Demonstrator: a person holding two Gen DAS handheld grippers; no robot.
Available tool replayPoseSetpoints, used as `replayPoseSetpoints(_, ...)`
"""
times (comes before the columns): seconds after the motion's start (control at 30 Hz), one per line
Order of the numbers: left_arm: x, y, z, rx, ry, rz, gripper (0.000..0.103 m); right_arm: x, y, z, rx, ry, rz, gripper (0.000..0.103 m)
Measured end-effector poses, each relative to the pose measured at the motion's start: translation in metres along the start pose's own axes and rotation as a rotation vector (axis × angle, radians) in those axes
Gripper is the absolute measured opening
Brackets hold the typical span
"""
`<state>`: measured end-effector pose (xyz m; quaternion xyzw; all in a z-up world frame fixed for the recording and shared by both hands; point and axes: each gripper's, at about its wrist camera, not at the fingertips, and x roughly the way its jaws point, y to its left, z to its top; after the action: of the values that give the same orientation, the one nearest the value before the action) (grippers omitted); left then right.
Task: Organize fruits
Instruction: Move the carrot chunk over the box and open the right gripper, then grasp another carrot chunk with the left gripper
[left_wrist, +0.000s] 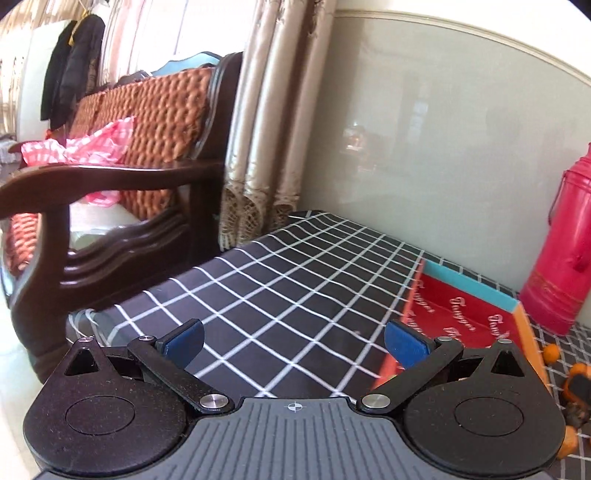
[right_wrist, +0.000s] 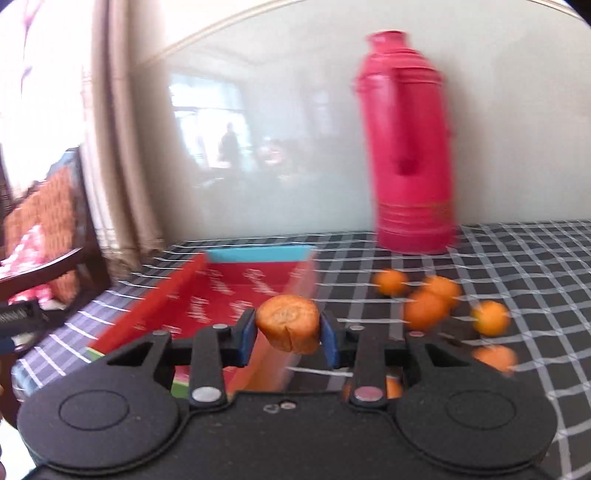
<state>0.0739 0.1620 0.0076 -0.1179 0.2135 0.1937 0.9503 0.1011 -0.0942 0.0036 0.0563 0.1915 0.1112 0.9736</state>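
In the right wrist view my right gripper (right_wrist: 288, 332) is shut on a small orange fruit (right_wrist: 290, 326), its blue pads pressing both sides, lifted above the checked tablecloth. Just behind and left of it lies a shallow red box (right_wrist: 221, 295) with a turquoise far wall. Several loose orange fruits (right_wrist: 424, 308) lie on the cloth to the right. In the left wrist view my left gripper (left_wrist: 293, 341) is open over bare cloth with nothing between its blue pads. The red box (left_wrist: 465, 314) sits to its right, and orange fruits (left_wrist: 550, 352) show at the right edge.
A tall red thermos (right_wrist: 406, 147) stands against the glossy wall behind the fruits; the same thermos (left_wrist: 561, 251) is at the right of the left wrist view. A dark wooden armchair (left_wrist: 110, 206) with an orange woven cushion stands left of the table, beside curtains (left_wrist: 266, 129).
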Motion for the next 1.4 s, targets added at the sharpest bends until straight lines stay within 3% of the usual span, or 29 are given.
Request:
replayPoseSetpoints(0.2,0.002,0.013,0.000,-0.004,0.007,0.022,0.103,0.020,0.020,-0.010,-0.051,0.074,0.061,0.030)
replayPoseSetpoints(0.43,0.000,0.004,-0.001,0.025,-0.003,0.003,0.103,-0.001,0.015,-0.010,-0.049,0.024,0.044,0.035)
replayPoseSetpoints(0.5,-0.004,-0.004,-0.002,0.044,-0.012,-0.017,0.103,-0.007,0.005,-0.008,-0.028,0.004,0.002,0.040)
replayPoseSetpoints(0.6,-0.011,-0.022,-0.005,0.095,-0.039,-0.059,0.103,-0.019,-0.013,-0.005,0.010,-0.033,-0.088,0.060)
replayPoseSetpoints(0.67,-0.018,-0.036,-0.008,0.136,-0.059,-0.104,0.103,-0.031,-0.028,-0.002,0.028,-0.069,-0.179,0.074)
replayPoseSetpoints(0.73,-0.026,-0.052,-0.011,0.178,-0.077,-0.159,0.103,-0.044,-0.042,-0.001,0.036,-0.105,-0.288,0.079)
replayPoseSetpoints(0.83,-0.038,-0.080,-0.017,0.239,-0.103,-0.247,0.103,-0.060,-0.066,-0.001,0.057,-0.135,-0.469,0.095)
replayPoseSetpoints(1.0,-0.056,-0.127,-0.032,0.326,-0.113,-0.424,0.103,-0.087,-0.105,-0.005,0.114,-0.156,-0.647,0.097)
replayPoseSetpoints(1.17,-0.070,-0.180,-0.058,0.431,-0.089,-0.563,0.102,-0.107,-0.133,-0.011,0.171,-0.163,-0.715,0.097)
replayPoseSetpoints(1.27,-0.072,-0.204,-0.074,0.476,-0.048,-0.610,0.102,-0.112,-0.147,-0.013,0.200,-0.154,-0.729,0.097)
replayPoseSetpoints(1.4,-0.058,-0.228,-0.090,0.515,0.024,-0.596,0.073,-0.119,-0.161,-0.018,0.238,-0.148,-0.733,0.097)
